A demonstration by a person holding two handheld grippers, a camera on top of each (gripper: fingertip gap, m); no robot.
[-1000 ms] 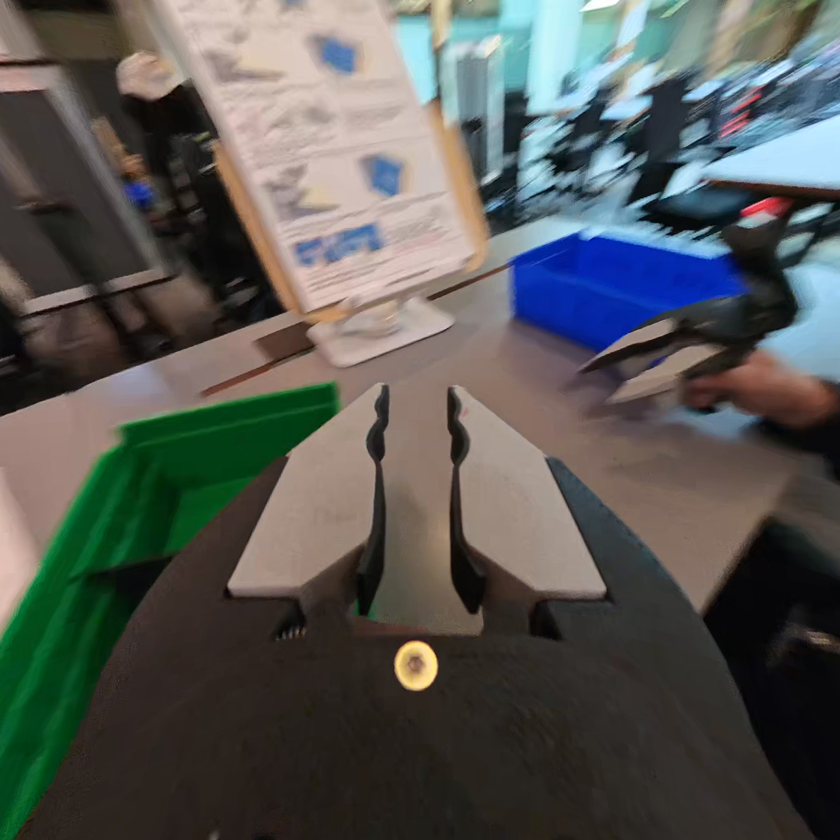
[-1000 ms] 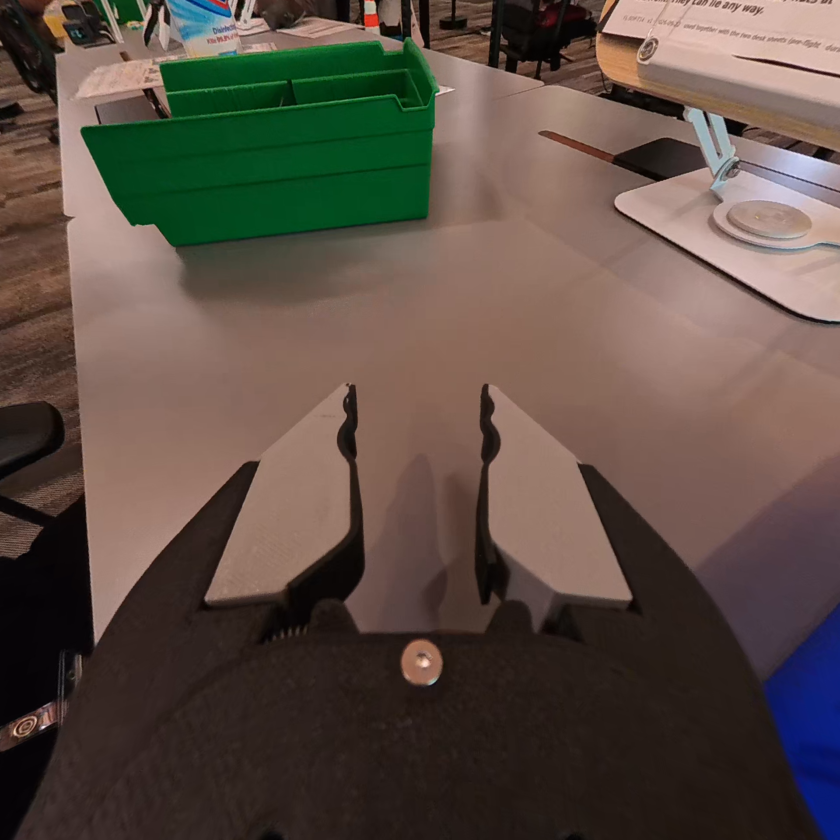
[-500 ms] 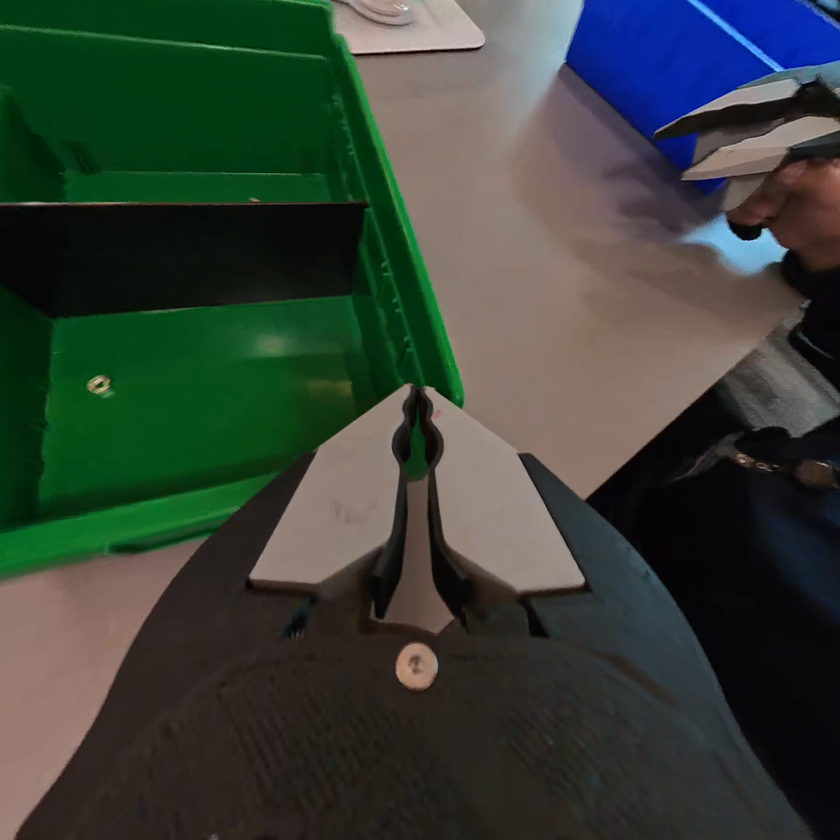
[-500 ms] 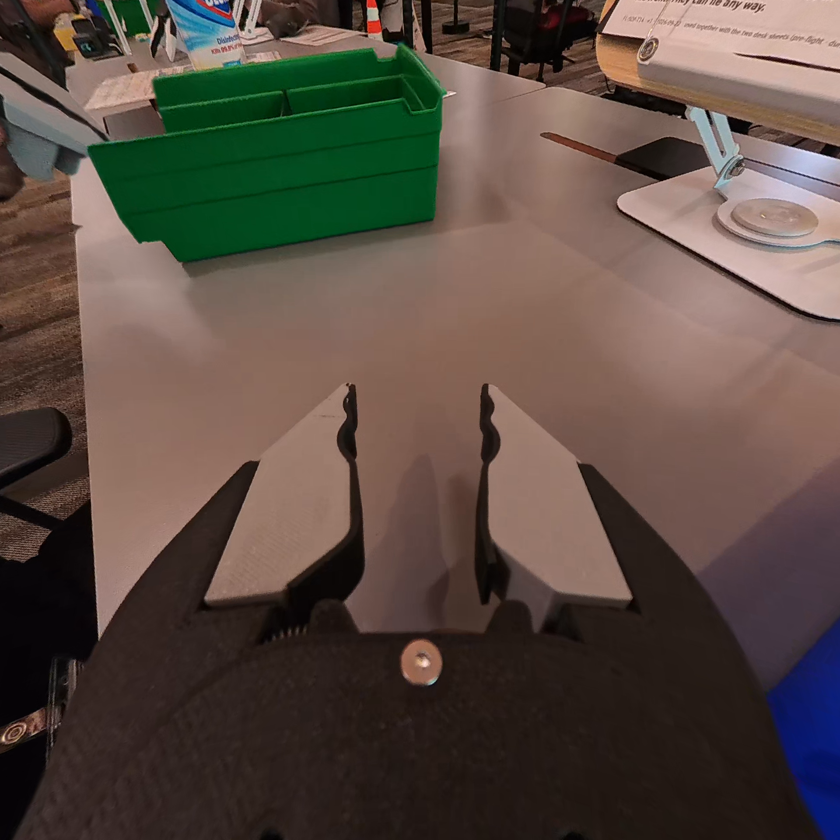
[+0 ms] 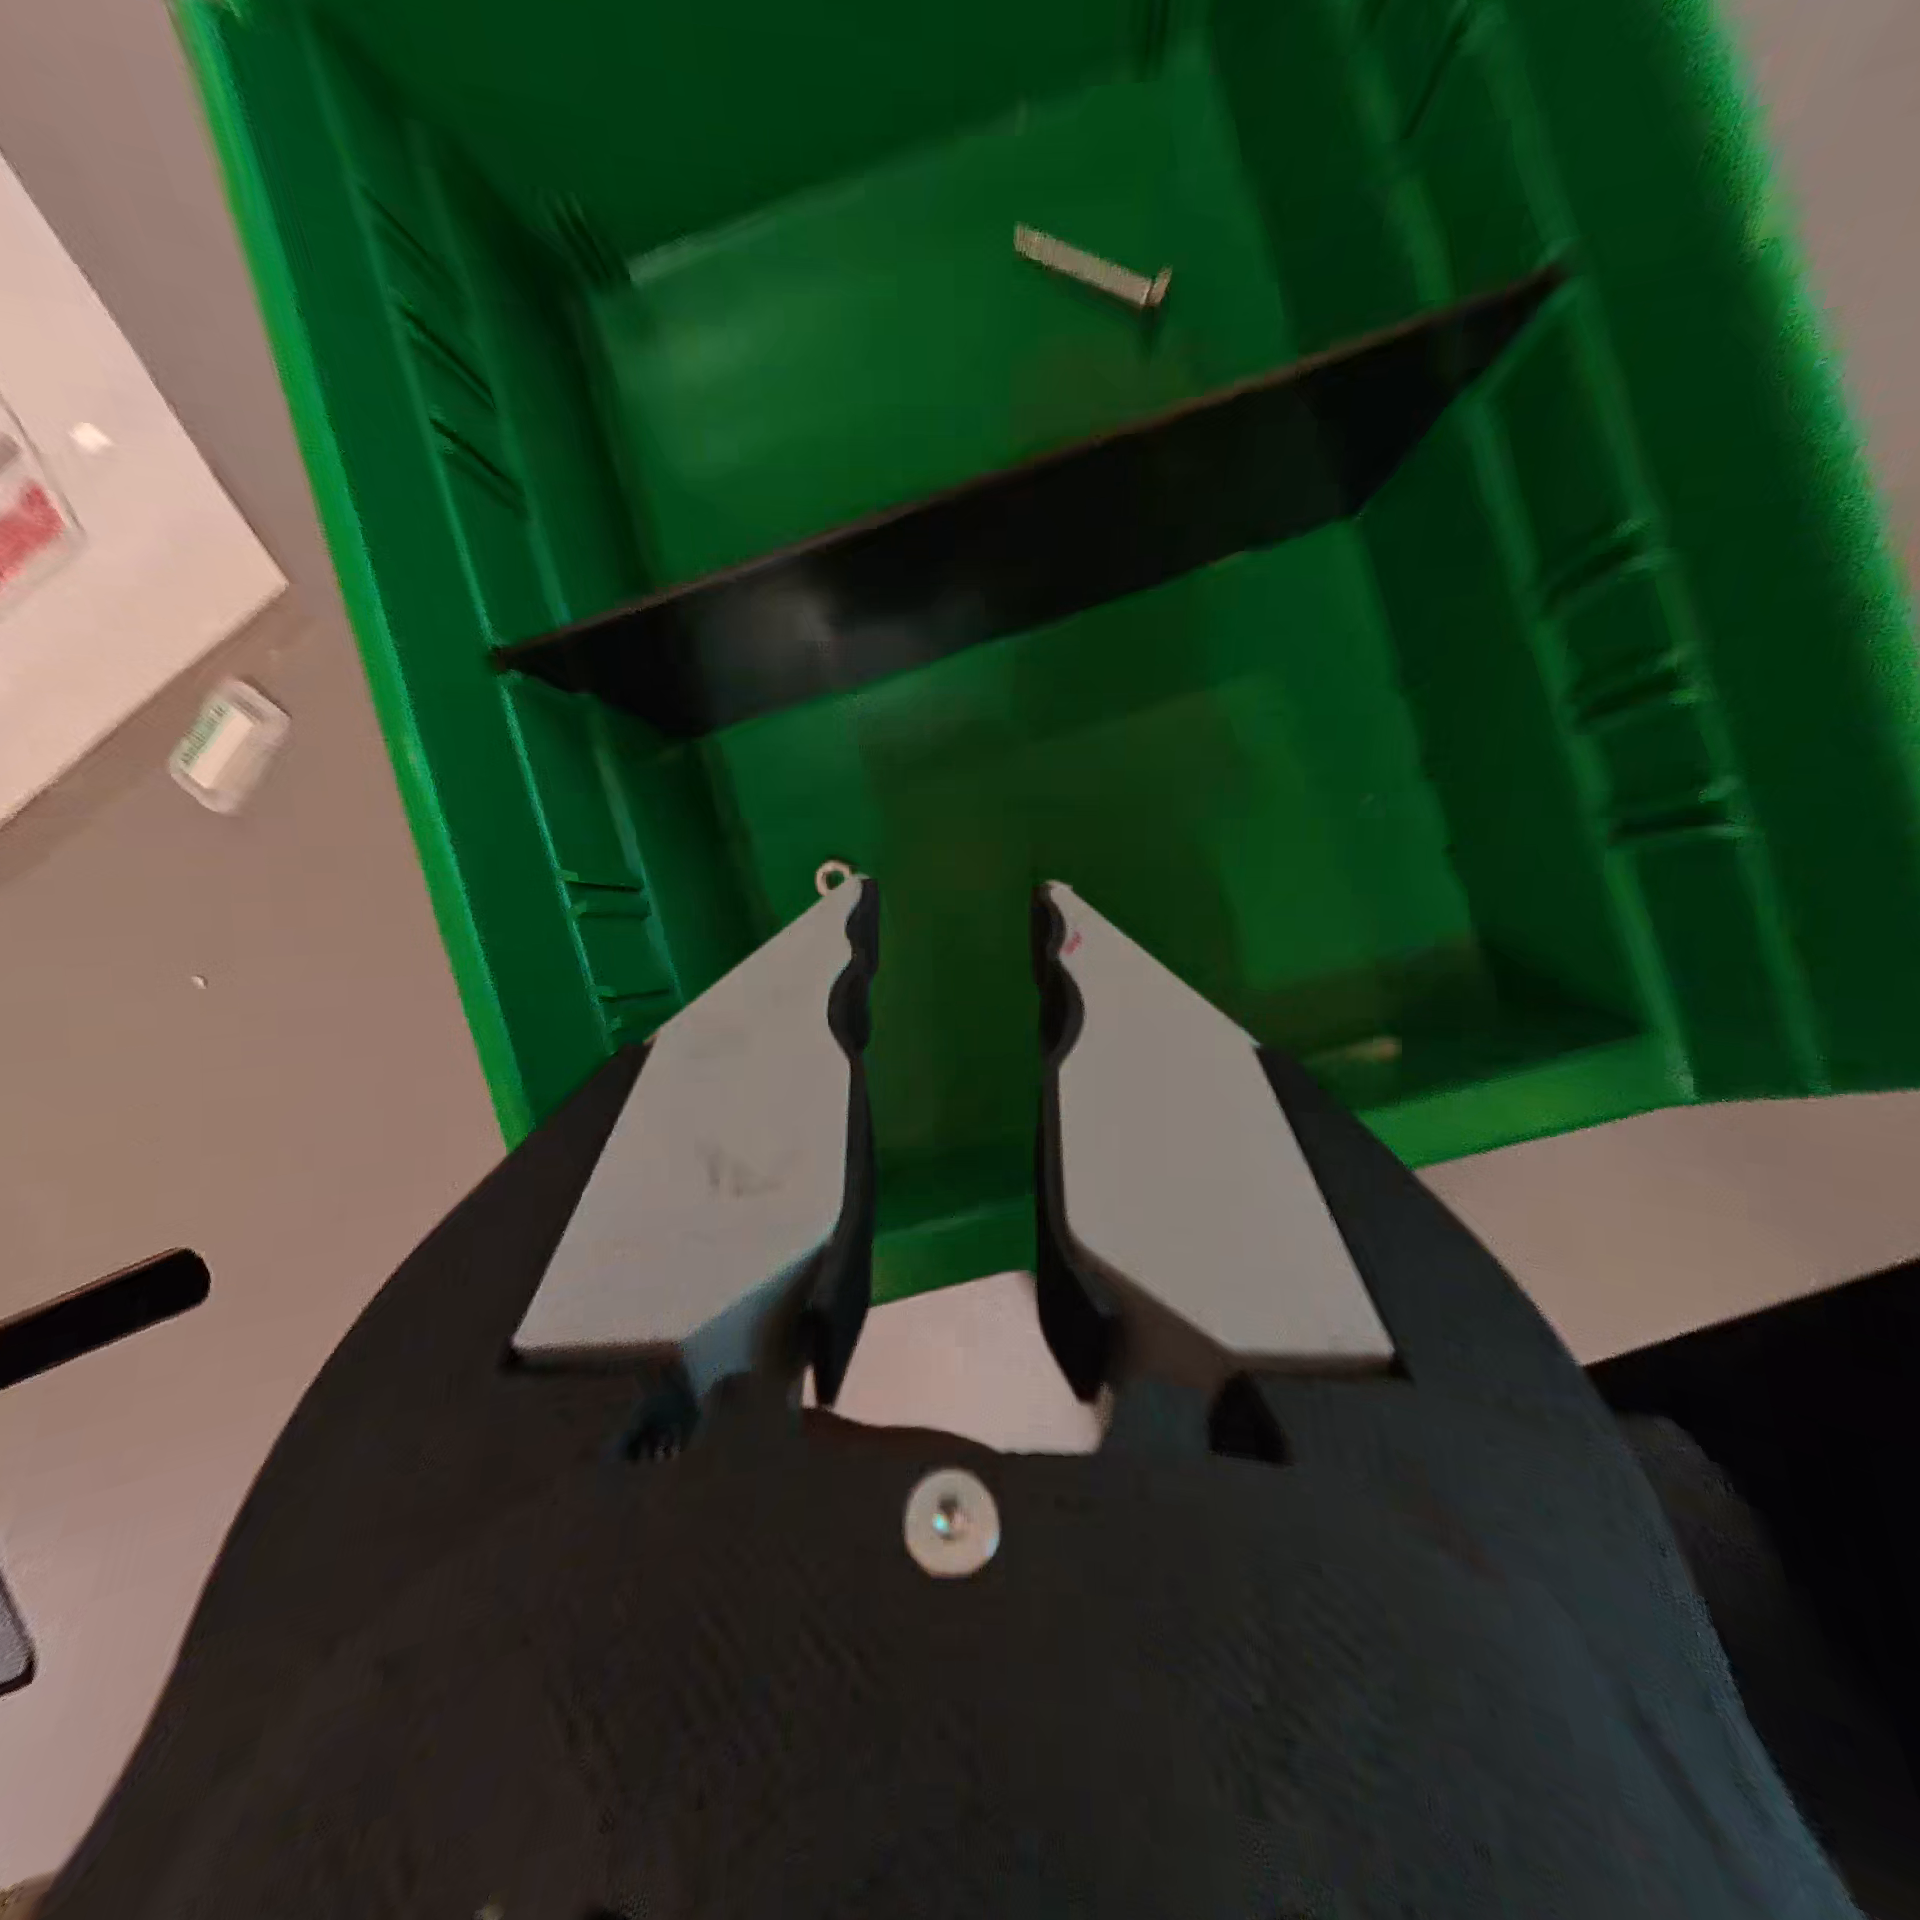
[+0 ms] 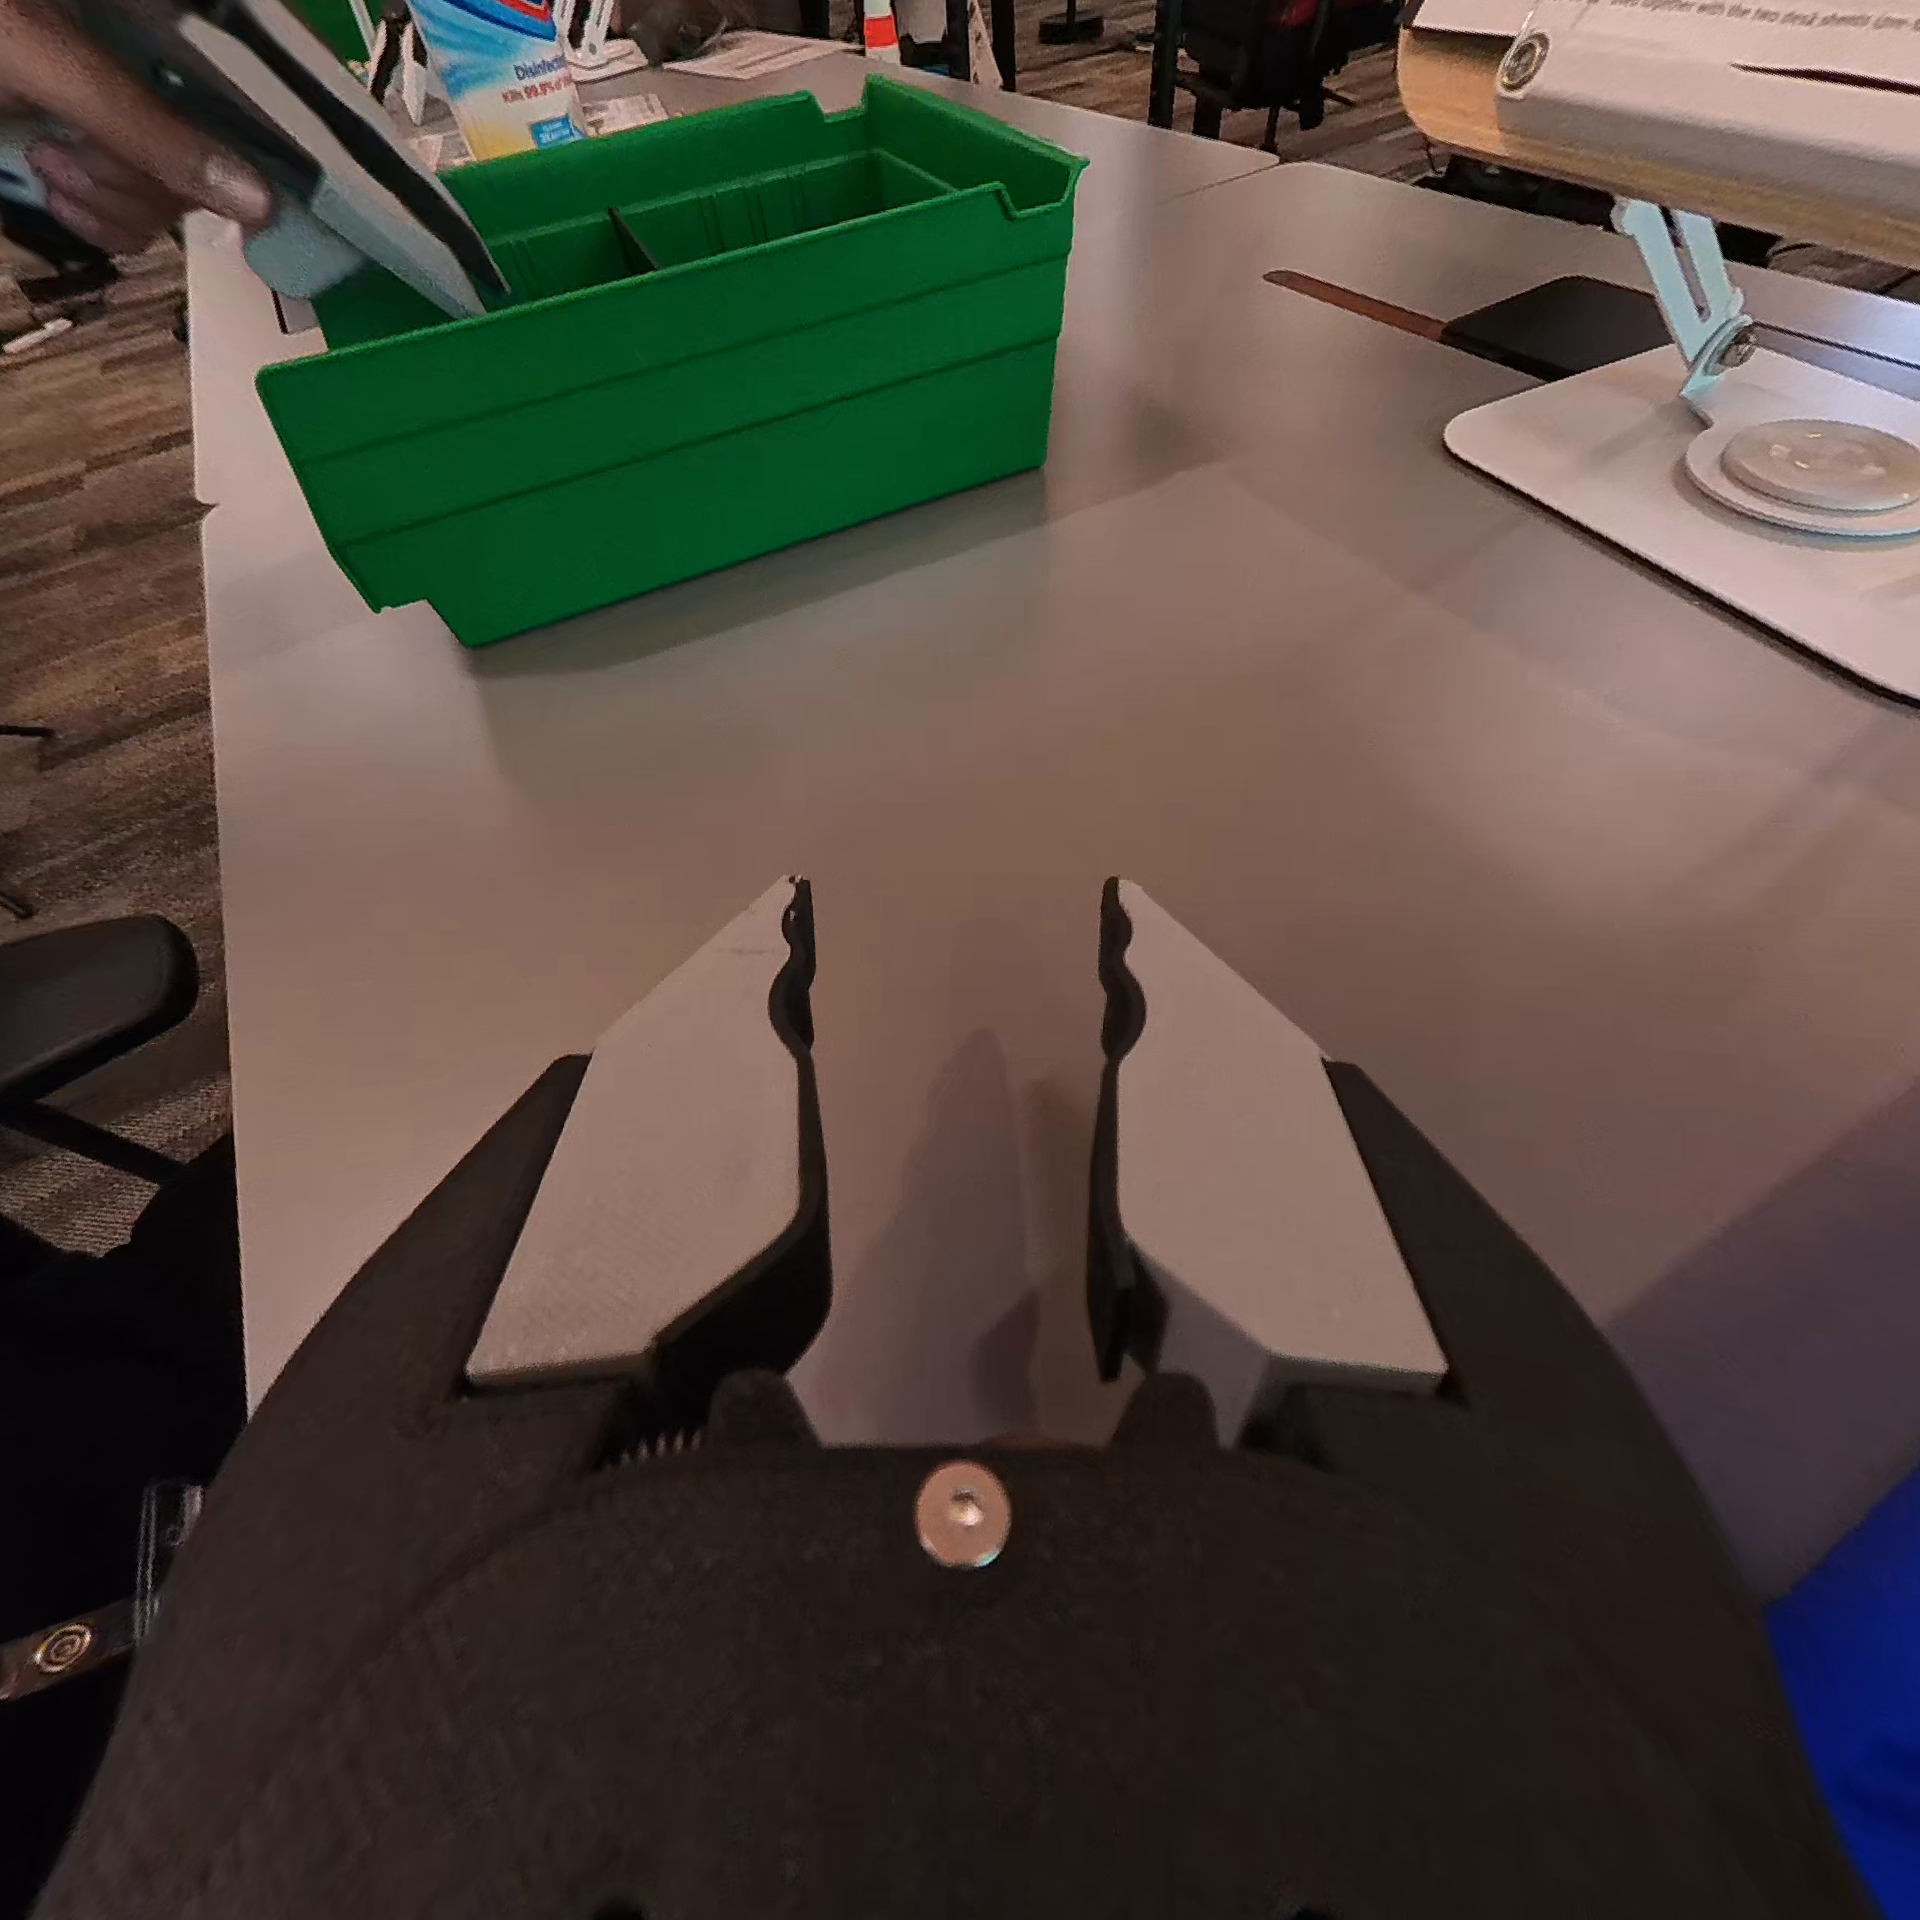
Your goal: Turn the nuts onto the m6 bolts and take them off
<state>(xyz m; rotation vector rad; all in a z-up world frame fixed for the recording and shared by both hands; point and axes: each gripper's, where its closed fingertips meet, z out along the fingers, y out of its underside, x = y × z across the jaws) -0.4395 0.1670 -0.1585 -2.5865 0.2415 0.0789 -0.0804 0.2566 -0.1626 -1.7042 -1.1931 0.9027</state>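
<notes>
My left gripper point(image 5: 954, 894) is open and empty, pointing down into the near compartment of a green bin point(image 5: 447, 831). A small silver nut point(image 5: 831, 876) lies on the bin floor just beside the left fingertip. A silver bolt point(image 5: 1091, 268) lies in the far compartment, behind a black divider point(image 5: 987, 582). In the right wrist view the left gripper point(image 6: 473, 286) dips over the bin's point(image 6: 675, 416) left end. My right gripper point(image 6: 954, 894) is open and empty, low over the bare grey table point(image 6: 1039, 675), well short of the bin.
A white stand base point(image 6: 1662, 488) with a tilted board sits at the table's right. A blue bin's corner point(image 6: 1849, 1714) shows at the lower right. A wipes canister point(image 6: 499, 73) stands behind the green bin. A white sheet point(image 5: 94, 540) and a small label point(image 5: 223, 743) lie left of the bin. My right fingertips sit around 40 cm from my left ones.
My left gripper swung from facing the room to pointing down into the green bin; its jaws closed half a second ago and have opened again. The right gripper has barely moved.
</notes>
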